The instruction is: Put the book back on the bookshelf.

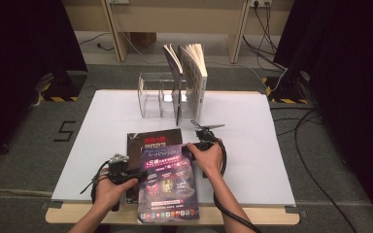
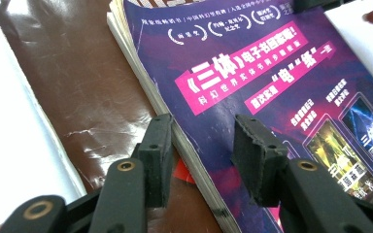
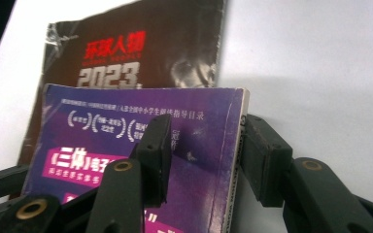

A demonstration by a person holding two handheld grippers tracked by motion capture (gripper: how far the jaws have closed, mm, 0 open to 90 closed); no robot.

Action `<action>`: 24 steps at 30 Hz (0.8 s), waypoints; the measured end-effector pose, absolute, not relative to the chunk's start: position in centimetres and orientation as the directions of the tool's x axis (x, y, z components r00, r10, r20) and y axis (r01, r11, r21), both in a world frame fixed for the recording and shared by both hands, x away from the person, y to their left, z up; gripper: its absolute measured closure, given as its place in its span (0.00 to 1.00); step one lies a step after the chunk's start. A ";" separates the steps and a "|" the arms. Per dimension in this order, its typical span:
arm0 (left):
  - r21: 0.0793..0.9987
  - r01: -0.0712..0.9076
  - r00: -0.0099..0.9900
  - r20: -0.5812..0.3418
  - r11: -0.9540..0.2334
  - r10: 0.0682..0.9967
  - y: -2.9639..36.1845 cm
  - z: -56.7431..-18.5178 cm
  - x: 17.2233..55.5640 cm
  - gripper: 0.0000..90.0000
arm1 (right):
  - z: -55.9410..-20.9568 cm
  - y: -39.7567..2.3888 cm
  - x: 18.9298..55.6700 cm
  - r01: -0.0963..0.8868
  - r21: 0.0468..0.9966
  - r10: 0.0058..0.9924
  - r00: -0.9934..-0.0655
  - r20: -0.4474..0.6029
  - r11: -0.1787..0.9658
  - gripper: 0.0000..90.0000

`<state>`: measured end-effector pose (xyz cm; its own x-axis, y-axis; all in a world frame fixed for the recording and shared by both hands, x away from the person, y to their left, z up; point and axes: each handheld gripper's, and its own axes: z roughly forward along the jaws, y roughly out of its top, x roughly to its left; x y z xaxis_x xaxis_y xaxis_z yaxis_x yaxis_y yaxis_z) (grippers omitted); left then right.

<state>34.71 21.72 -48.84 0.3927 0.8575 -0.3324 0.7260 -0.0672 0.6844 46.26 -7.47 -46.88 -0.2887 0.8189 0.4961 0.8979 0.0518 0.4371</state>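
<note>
Purple magazine (image 1: 167, 182) is lying lengthwise toward the person; left gripper (image 1: 135, 173) and right gripper (image 1: 193, 145) are straddling opposite edges, unclenched.

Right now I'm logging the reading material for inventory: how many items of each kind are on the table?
Purple magazine: 1
Dark brown magazine under it: 1
Books standing upright in the clear rack: 2
Clear rack: 1
Total: 5
</note>
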 end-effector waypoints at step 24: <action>0.684 0.725 0.391 -0.323 -0.073 0.862 21.9 -48.8 34.7 0.65 | -44.1 -6.8 45.4 0.875 0.463 0.768 -0.394 0.506 0.144 0.89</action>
